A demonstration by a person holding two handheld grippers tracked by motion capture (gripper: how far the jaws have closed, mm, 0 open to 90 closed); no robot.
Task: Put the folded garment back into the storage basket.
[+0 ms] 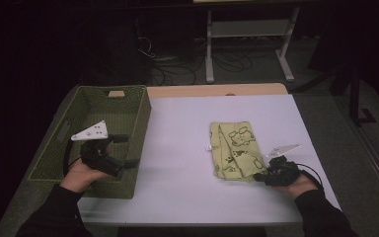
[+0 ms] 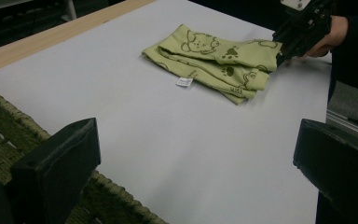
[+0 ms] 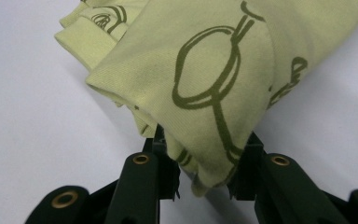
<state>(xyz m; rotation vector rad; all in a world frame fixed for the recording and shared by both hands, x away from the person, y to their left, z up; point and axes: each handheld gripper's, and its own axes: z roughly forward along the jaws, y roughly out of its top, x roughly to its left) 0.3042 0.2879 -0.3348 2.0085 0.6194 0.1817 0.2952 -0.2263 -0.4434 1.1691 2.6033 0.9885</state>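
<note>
tongs in the right hand are pinched on the near corner of a folded green cloth, a grip that looks meant to lift it toward the basket. left tongs gape wide, holding nothing, hovering over the basket's near right rim as if waiting. cloth lies right of centre on a white table; beyond it, a dark floor with cables and a shelf frame.
</note>
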